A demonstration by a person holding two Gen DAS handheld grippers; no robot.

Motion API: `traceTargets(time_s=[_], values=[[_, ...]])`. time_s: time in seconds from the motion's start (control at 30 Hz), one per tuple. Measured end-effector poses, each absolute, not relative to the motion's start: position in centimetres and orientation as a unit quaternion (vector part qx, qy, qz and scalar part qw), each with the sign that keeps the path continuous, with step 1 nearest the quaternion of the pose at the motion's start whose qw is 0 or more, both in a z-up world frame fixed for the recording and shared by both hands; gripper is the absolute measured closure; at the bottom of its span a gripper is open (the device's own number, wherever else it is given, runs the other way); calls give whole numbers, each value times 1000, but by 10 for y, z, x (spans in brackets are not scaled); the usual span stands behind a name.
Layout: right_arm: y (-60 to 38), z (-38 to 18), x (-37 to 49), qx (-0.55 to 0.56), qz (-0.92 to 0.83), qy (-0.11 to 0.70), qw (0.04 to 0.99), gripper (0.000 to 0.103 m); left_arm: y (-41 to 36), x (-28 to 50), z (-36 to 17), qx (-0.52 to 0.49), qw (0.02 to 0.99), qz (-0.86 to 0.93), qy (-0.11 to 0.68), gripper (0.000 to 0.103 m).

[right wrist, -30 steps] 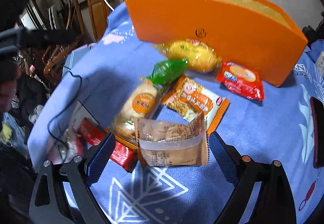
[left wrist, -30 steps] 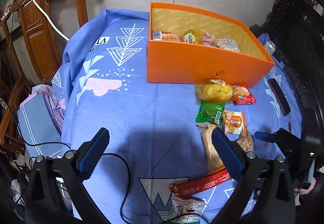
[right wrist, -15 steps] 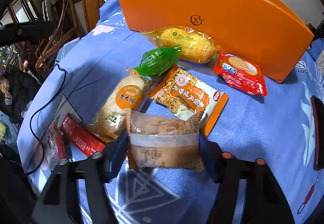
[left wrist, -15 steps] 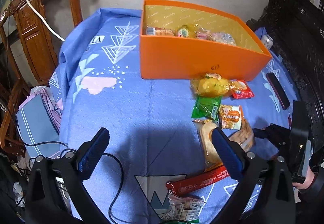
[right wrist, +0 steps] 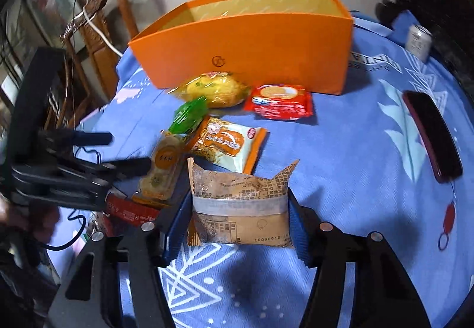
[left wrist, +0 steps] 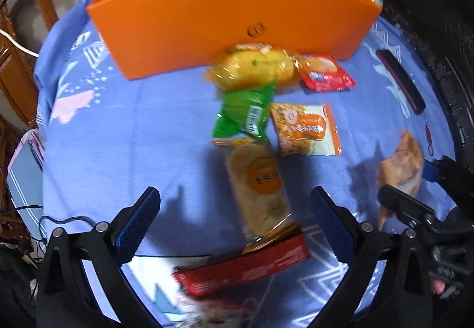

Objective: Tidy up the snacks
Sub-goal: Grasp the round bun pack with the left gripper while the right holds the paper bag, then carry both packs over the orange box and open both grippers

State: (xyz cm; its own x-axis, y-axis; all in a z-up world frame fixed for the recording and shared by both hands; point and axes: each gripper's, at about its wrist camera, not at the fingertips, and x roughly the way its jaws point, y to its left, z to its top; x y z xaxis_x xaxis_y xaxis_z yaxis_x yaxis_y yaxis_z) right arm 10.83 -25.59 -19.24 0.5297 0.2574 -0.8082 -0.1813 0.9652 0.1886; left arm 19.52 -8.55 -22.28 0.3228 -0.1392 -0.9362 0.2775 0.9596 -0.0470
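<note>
An orange box (left wrist: 237,11) stands at the far side of the blue tablecloth; it also shows in the right wrist view (right wrist: 251,40). Snack packs lie before it: a yellow one (left wrist: 254,68), a red one (left wrist: 324,76), a green one (left wrist: 244,113), an orange one (left wrist: 305,129), a long bread pack (left wrist: 260,188) and a red bar (left wrist: 246,268). My left gripper (left wrist: 234,224) is open, low over the bread pack. My right gripper (right wrist: 238,218) is shut on a brown snack pack (right wrist: 240,209) and holds it off the cloth; that pack also shows at the right of the left wrist view (left wrist: 400,168).
A dark phone (right wrist: 432,135) lies on the cloth at the right, a can (right wrist: 419,42) behind it. Carved wooden chairs (right wrist: 97,31) stand at the left, dark furniture at the right. A black cable (left wrist: 59,221) runs over the near left table edge.
My right gripper closed on the brown pack and lifted it. My left gripper dropped lower and moved forward toward the snacks and the box.
</note>
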Motion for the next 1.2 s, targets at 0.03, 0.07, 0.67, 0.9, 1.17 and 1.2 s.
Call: traceTargets(time_s=[0.03,0.07,0.67,0.9,1.17,1.2], values=[[-256,-192,107,41,125,468,874,42,-90,196,-227,63,809,-128,571,4],[-256,-193,106,40,124,467,875,42,-94,197,-230,65,807,-128,573,4],[-261,-188,104,57,110,455,882,41,-96,203,-249,34,792,-136,595,67],[-256,-179,105,56,116,443,887,41,-69,192,-220,8,810,-149,567,68],[-247,-157,107,54,129,420,897,41,-50,179,-178,-6,840,-156,520,68],[-246,-153,107,53,132,416,898,41,-48,179,-173,-9,843,-155,515,68]])
